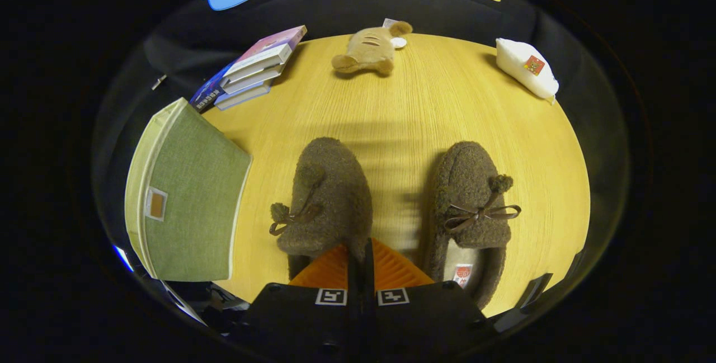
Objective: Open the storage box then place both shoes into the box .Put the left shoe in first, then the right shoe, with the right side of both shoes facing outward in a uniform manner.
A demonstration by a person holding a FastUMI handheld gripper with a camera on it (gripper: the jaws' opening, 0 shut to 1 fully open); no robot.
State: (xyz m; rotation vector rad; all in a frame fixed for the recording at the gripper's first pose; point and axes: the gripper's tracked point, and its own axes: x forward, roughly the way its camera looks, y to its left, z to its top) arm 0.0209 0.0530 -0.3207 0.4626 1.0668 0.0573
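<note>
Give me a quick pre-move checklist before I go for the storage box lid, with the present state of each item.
1. Gripper free: ok, fingers together with nothing between them.
2. Storage box open: not ok, its green lid is still closed.
3. Box within reach: ok, it stands beside the near shoe, off to the side of the fingers.
4. Both shoes on the table: ok, one shoe just ahead of the fingers, the other shoe beside it, toes pointing away.
5. Which shoe is the left: cannot tell for sure from this angle.
6. Lid handle or grip point: cannot tell; a small tag shows on the box side.
</note>
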